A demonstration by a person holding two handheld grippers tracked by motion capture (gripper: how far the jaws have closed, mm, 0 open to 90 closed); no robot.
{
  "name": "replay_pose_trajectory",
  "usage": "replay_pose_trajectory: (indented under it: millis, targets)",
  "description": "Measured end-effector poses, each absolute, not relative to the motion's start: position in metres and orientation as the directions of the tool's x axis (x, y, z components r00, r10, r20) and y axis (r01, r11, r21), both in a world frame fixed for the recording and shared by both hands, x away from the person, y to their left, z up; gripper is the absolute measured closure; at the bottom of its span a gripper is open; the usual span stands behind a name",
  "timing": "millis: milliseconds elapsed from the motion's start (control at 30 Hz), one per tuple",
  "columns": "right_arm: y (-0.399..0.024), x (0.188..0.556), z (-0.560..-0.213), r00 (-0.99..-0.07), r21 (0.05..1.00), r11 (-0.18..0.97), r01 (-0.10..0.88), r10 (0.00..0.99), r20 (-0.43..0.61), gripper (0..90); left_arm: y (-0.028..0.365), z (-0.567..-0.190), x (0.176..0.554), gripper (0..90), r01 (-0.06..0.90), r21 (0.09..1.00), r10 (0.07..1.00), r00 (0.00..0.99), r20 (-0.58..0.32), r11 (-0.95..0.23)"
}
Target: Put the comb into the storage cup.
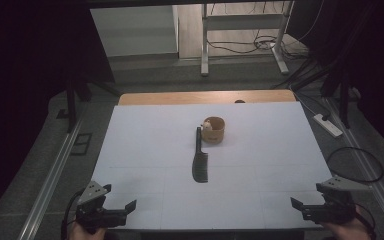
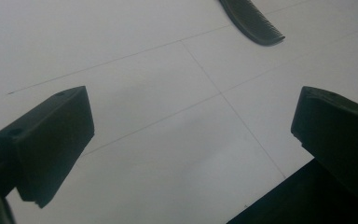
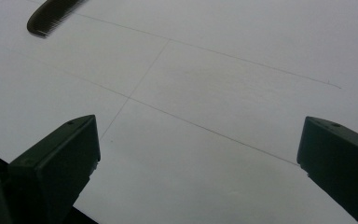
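Room: dark all around, with a grey floor, metal rails on both sides and a white frame with cables far at the back.
Table (image 1: 145, 150): big and white, with thin lines that cut it into squares — a strip of brown wood shows at its far edge.
Comb (image 1: 199, 159): black and long, it lies flat near the middle of the table. Its thin handle points away from the person and its wide toothed end points toward the person.
Comb in the gripper views: the toothed end peeks in at the top of the left gripper view (image 2: 254, 21) and at the top left of the right gripper view (image 3: 51, 15).
Cup (image 1: 213, 130): small, round and brown, it stands upright just beside the far end of the comb handle, on its right side.
Small thing in the cup (image 1: 207, 124): light in colour, it sits at the cup's rim — too small to tell what it is.
Left gripper (image 1: 118, 198): at the near left corner of the table, well apart from the comb. Its jaws are wide apart and nothing is between them.
Right gripper (image 1: 306, 196): at the near right corner of the table, also well apart from the comb. Its jaws are spread wide and it has hold of nothing.
Hands: they come in at the bottom edge, one behind each gripper.
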State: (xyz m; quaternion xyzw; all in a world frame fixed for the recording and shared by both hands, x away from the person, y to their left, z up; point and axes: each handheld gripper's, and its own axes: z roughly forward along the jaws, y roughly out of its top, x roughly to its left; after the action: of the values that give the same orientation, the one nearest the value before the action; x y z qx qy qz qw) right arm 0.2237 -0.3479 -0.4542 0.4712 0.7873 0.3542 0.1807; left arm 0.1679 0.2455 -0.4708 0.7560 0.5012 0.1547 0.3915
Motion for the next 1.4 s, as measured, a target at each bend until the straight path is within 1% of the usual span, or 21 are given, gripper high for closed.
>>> replay_pose_trajectory:
  millis: [300, 533, 800, 900, 1067, 1200, 1400]
  targets:
    - [-0.344, 0.225, -0.454, -0.506, 0.725, 0.324, 0.607, 0.862, 0.038, 0.0, 0.25, -0.472, 0.165, 0.0, 0.636, 0.754, 0.876, 0.445, -0.187, -0.163]
    - [-0.344, 0.226, -0.454, -0.513, 0.725, 0.328, 0.605, 0.858, 0.04, 0.0, 0.25, -0.471, 0.165, 0.0, 0.636, 0.754, 0.872, 0.451, -0.189, -0.165]
    - [-0.344, 0.225, -0.454, -0.519, 0.726, 0.333, 0.601, 0.854, 0.038, 0.0, 0.252, -0.471, 0.166, 0.0, 0.641, 0.752, 0.866, 0.454, -0.211, -0.153]
    - [-0.344, 0.226, -0.454, -0.519, 0.725, 0.333, 0.603, 0.854, 0.038, 0.0, 0.251, -0.47, 0.167, 0.0, 0.644, 0.748, 0.859, 0.464, -0.217, -0.159]
    - [-0.343, 0.226, -0.454, -0.52, 0.723, 0.336, 0.604, 0.853, 0.038, 0.0, 0.245, -0.466, 0.17, 0.0, 0.635, 0.75, 0.851, 0.486, -0.2, -0.187]
    - [-0.343, 0.226, -0.454, -0.52, 0.723, 0.337, 0.604, 0.853, 0.037, 0.0, 0.241, -0.468, 0.176, 0.0, 0.631, 0.748, 0.826, 0.522, -0.212, -0.207]
    - [-0.343, 0.225, -0.454, -0.523, 0.723, 0.341, 0.601, 0.852, 0.033, 0.0, 0.238, -0.47, 0.182, 0.0, 0.64, 0.734, 0.82, 0.533, -0.21, -0.228]
